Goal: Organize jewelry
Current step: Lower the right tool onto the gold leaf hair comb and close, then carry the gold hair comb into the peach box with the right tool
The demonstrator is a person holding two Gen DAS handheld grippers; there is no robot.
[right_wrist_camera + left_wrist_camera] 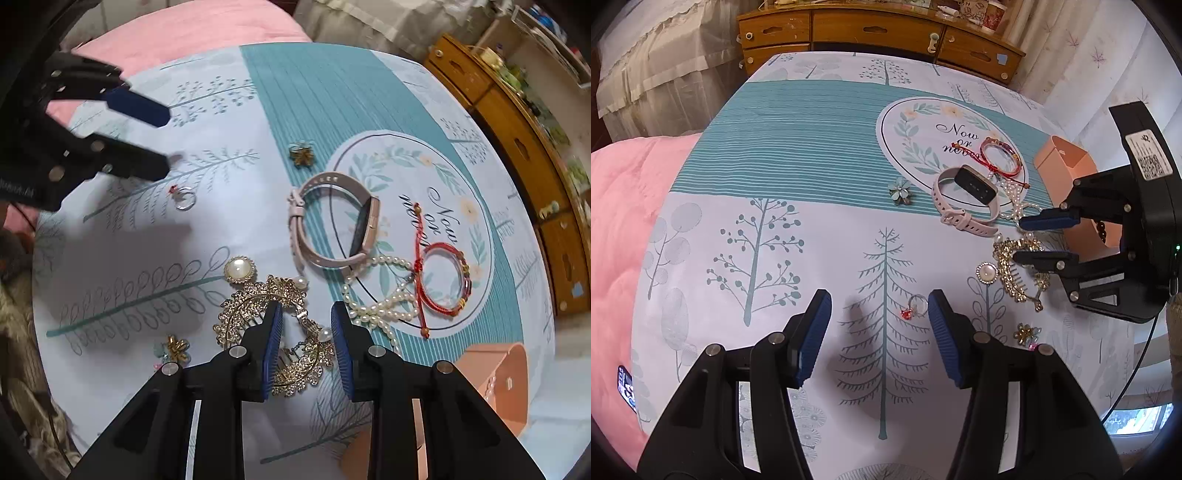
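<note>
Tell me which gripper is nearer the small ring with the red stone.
Left. The left gripper is open right over the ring, which lies by its right finger; the right gripper is off over the gold hair comb.

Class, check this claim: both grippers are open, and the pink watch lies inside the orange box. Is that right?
Not quite. In the right wrist view the pink watch lies on the bedspread, outside the orange box. The left gripper and right gripper are indeed open.
</note>
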